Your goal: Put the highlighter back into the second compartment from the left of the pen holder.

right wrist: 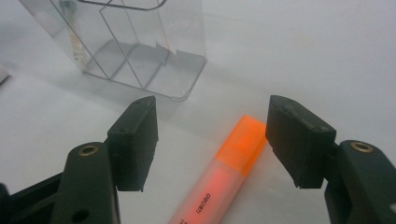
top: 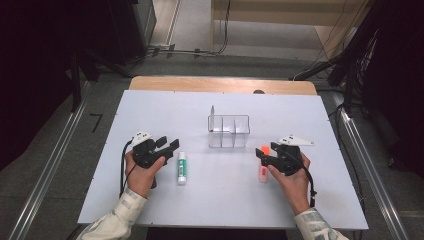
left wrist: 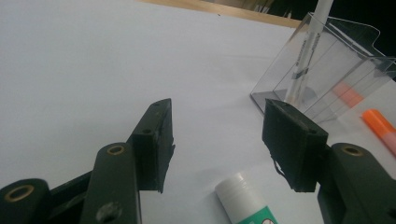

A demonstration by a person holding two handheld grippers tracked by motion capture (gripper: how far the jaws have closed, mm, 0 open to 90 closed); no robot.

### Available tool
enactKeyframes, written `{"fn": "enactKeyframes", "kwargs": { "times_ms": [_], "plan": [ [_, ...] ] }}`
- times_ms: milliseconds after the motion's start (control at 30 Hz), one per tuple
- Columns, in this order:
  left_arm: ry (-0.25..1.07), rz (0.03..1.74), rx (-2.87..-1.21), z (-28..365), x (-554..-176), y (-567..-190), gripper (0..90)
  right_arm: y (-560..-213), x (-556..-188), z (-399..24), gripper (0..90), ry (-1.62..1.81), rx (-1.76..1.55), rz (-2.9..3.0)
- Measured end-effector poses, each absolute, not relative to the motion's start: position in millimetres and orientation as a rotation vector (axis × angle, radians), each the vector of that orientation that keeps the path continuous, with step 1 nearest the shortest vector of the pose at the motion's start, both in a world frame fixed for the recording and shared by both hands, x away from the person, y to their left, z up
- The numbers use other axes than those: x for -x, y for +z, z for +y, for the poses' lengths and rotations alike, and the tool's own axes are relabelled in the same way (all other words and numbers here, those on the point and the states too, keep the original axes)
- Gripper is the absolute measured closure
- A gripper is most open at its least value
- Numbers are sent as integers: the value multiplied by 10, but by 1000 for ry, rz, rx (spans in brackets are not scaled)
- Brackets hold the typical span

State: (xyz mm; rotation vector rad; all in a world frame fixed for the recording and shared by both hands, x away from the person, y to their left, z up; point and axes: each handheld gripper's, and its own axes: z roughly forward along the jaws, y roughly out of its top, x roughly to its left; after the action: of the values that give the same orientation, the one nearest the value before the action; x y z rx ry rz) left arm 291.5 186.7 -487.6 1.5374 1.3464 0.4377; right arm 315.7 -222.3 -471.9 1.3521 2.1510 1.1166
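One glue stick (top: 181, 166), one orange highlighter (top: 263, 168), one clear organiser (top: 228, 131), one pen (left wrist: 306, 52).

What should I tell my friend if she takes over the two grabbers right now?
Left gripper: open, nothing held, just above the glue stick lying on the white table.
Right gripper: open, jaws either side of the orange highlighter, which lies flat, not gripped.
Clear organizer: mid-table, one white pen standing in it.
Done: pen is in.
Left, probably: grip the highlighter and the glue stick, drop each into the organizer.
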Motion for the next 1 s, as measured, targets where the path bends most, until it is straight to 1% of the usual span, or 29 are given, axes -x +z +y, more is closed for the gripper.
{"fn": "enactKeyframes", "kwargs": {
  "times_ms": [367, 1000],
  "plan": [
    [437, 1345, -1535, 1865, -2914, -4873, 437, -4762, -3142, -2301, 327, 1074, -1405, 2139],
    [439, 1347, -1534, 1870, -2915, -4873, 437, -4875, -3079, -2265, 328, 989, -1431, 2156]
  ]
}}
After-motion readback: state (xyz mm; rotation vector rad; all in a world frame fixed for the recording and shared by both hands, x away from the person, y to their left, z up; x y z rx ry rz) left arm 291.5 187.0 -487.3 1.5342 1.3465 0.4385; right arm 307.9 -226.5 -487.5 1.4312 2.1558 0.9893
